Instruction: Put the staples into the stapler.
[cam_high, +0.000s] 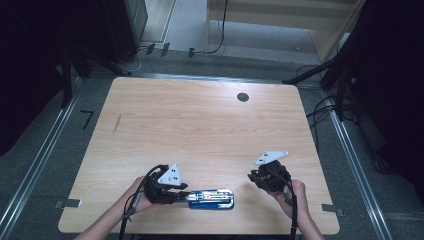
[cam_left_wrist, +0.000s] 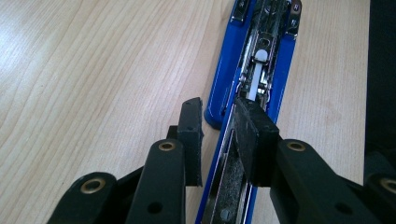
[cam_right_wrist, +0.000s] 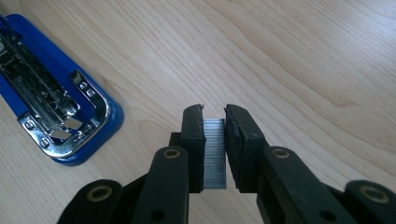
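Work in hand: loading a strip of staples into an opened blue stapler.
Stapler, place: lower middle of the high view, lying flat on the wooden surface near its front edge; upper left of the right gripper view.
Stapler, state: top swung open, metal magazine channel exposed, white pusher visible inside.
Channel contents: no staples visible in the exposed stretch; farther end too small to judge.
Left hand-held gripper: narrow, pads clamped on the stapler's inner rail at its near end, pinning it to the surface.
Right hand-held gripper: narrow, pinching the staple strip by its two flat sides; lower right of the high view, well apart from the stapler.
Staple strip, handling: likely light, stiff along its length yet brittle, prone to snapping into pieces under a twist or a hard squeeze; smooth metal, so apt to slip.
Best hold on strip: flat sides near the middle, legs pointing down, as gripped now.
Stapler, handling: probably rigid and fairly heavy, sprung parts liable to snap shut; steadying hold best on the rail or base, clear of the channel mouth.
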